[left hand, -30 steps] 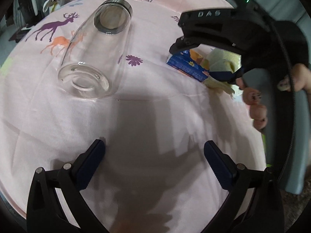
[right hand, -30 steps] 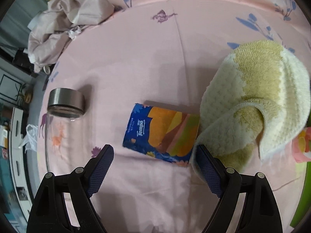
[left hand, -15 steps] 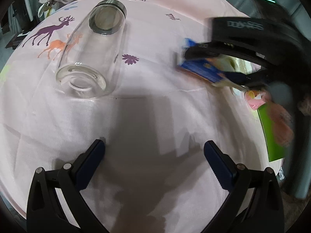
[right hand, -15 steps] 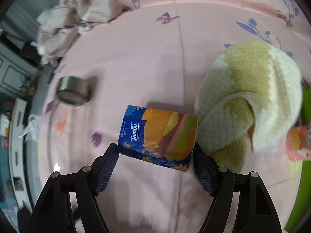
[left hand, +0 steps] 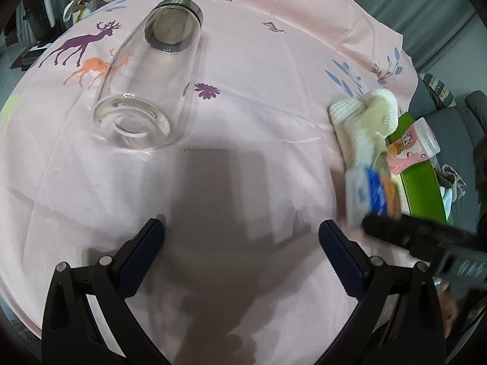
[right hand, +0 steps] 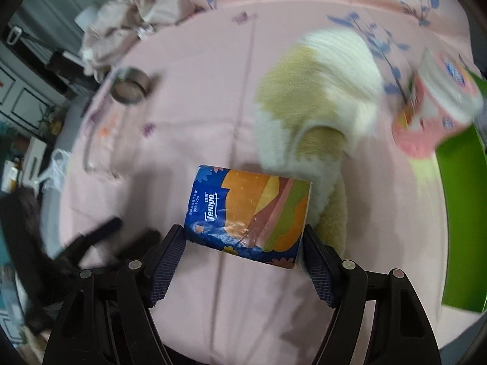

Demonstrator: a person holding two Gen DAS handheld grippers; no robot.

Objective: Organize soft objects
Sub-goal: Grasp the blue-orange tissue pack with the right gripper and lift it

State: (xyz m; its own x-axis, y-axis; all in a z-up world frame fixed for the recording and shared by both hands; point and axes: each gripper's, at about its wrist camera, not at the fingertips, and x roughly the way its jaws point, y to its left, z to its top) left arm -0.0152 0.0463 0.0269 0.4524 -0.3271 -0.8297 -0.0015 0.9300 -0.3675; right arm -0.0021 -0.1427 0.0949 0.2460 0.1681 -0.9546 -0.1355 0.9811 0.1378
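Observation:
My right gripper (right hand: 243,237) is shut on a blue and orange tissue pack (right hand: 249,213), held lifted above the pink cloth. The left wrist view shows the same tissue pack (left hand: 369,191) blurred at the right, with the right gripper (left hand: 380,226) beneath it. A cream and yellow towel (right hand: 316,115) lies bunched just beyond the pack; the towel (left hand: 365,121) sits at the right edge of the cloth. My left gripper (left hand: 240,240) hangs open over bare cloth with nothing between its fingers.
A clear glass jar (left hand: 149,88) with a metal lid lies on its side at the left. A green bin (right hand: 462,213) stands at the right with a pink tissue pack (right hand: 435,103) by its rim. Crumpled grey fabric (right hand: 131,15) lies at the far edge.
My right gripper closed on the tissue pack, lifted it and carried it right, toward the towel and green bin. The left gripper stayed put.

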